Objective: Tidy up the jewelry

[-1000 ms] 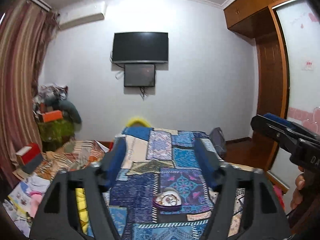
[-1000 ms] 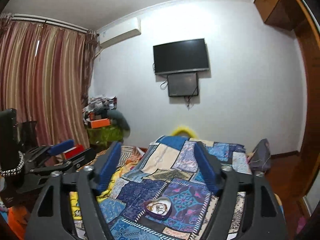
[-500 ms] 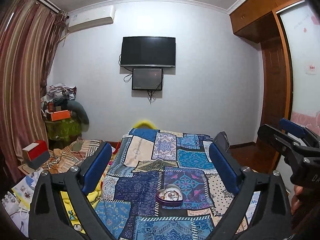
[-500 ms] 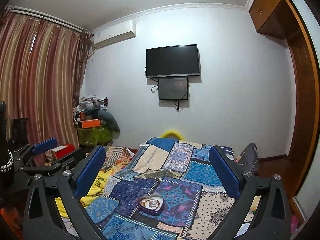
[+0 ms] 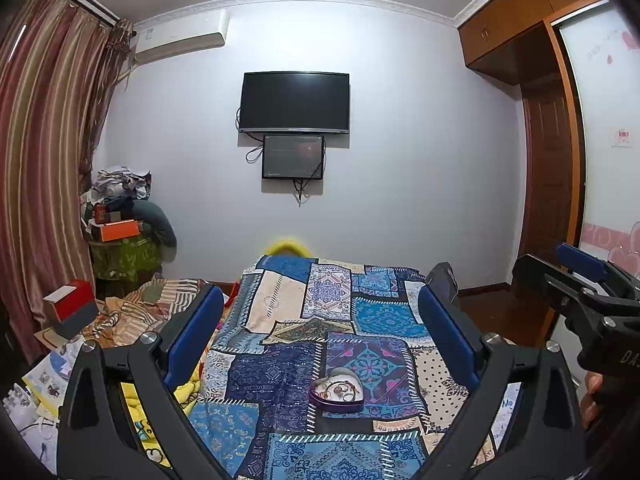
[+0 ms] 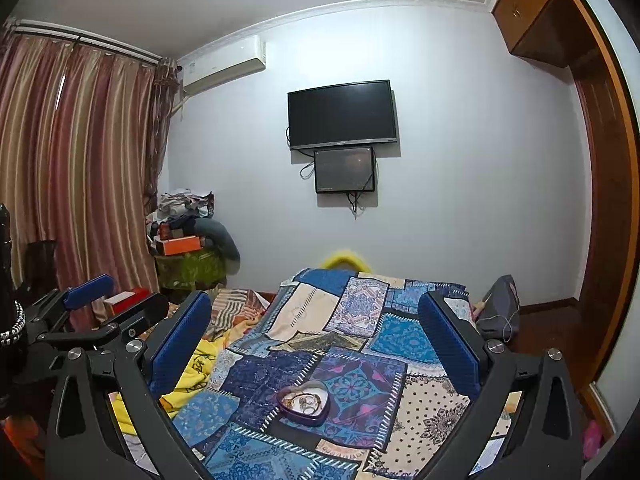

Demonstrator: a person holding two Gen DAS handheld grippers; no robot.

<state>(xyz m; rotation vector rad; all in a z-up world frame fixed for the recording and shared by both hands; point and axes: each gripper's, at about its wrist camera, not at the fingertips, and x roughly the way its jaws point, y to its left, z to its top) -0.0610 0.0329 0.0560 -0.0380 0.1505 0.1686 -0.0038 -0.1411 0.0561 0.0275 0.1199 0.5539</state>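
Note:
A purple heart-shaped box [image 5: 336, 391] with several pieces of jewelry tangled inside lies open on the patchwork bedspread [image 5: 280, 376]. In the left wrist view it sits low between the blue pads of my left gripper [image 5: 320, 300], which is open, holds nothing and stays well short of the box. My right gripper [image 6: 314, 298] is open just as wide, and the box [image 6: 304, 400] lies ahead of it, slightly left of centre. Each gripper shows at the edge of the other's view: the right gripper [image 5: 560, 270] and the left gripper [image 6: 120, 300].
A yellow cloth [image 6: 196, 368] and striped bedding [image 5: 160, 300] lie left of the bedspread, near a red and white box [image 5: 72, 306]. A pile of clothes and boxes [image 5: 120, 216] stands by the curtain. A dark bag [image 6: 500, 304] sits at the bed's far right, and a wooden wardrobe [image 5: 548, 216] beyond it.
Both grippers' jaws have spread wider than one second ago and then held. The box has not moved.

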